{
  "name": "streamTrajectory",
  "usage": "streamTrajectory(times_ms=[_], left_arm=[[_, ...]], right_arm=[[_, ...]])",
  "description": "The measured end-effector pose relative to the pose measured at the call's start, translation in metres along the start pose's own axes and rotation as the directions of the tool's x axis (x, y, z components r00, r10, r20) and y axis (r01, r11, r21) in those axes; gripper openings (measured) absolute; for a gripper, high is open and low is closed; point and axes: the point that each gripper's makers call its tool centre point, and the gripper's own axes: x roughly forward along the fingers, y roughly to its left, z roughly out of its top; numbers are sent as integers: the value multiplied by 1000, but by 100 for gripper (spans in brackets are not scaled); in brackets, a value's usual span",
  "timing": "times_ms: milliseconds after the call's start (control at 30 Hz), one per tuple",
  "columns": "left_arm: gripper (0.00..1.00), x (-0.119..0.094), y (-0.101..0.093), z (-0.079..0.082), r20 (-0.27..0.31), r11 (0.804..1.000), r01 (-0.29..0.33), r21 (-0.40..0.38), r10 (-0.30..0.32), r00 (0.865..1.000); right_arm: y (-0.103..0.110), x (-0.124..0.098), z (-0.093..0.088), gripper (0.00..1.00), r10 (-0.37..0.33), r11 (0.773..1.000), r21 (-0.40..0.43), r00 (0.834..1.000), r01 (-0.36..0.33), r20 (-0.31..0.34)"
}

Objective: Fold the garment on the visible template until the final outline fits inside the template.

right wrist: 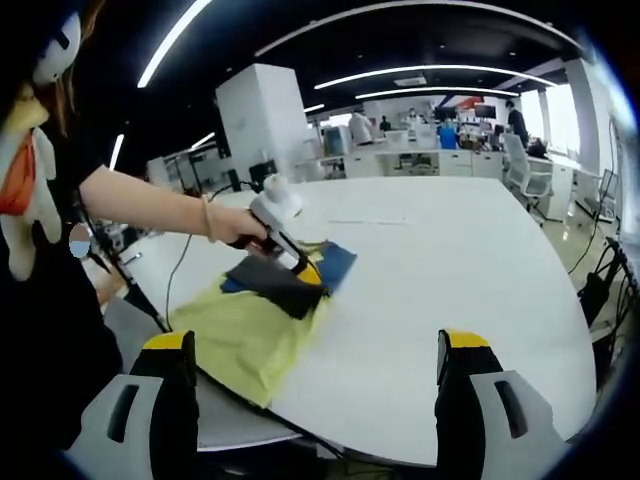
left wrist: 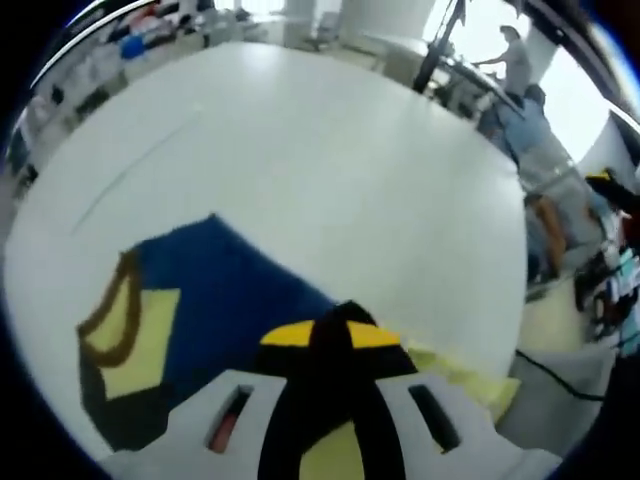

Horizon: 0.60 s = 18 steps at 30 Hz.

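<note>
Left gripper (right wrist: 300,268), mid-frame in the right gripper view, clamped on the garment's (right wrist: 255,325) dark fold. Right gripper (right wrist: 316,375), lower frame, spread wide, holding nothing. Garment lying left of centre on the white table (right wrist: 450,270). Likely light, limp, prone to slumping; best pinched at edges or corners.

I'm seeing a yellow, navy and black color-block garment (right wrist: 262,318) with brown trim on my white table (right wrist: 440,270); my 2 grippers' jaws are black with yellow tips.
</note>
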Motion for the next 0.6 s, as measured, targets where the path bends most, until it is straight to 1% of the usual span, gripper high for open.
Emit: streamTrajectory(times_ms=[100, 200, 333, 400, 467, 600], left_arm=[[8, -5, 0, -10, 6, 1000, -4, -14, 4, 1000], [8, -5, -4, -17, 13, 1000, -2, -23, 2, 1000], [8, -3, -7, -21, 21, 1000, -5, -31, 6, 1000], [8, -6, -9, -22, 35, 999, -8, -38, 9, 999], [9, -9, -10, -25, 40, 999, -2, -44, 4, 999], [16, -21, -10, -33, 50, 999, 1, -44, 2, 999]], right_arm=[[1, 1, -1, 100, 5, 1000, 2, 1000, -5, -1], [4, 3, 0, 100, 13, 1000, -1, 1000, -13, -4], [5, 4, 2, 100, 18, 1000, -6, 1000, -18, -2], [5, 4, 4, 100, 20, 1000, -8, 1000, -20, 1], [5, 4, 4, 100, 22, 1000, -10, 1000, -22, -1], [5, 5, 5, 100, 27, 1000, -17, 1000, -27, -4]])
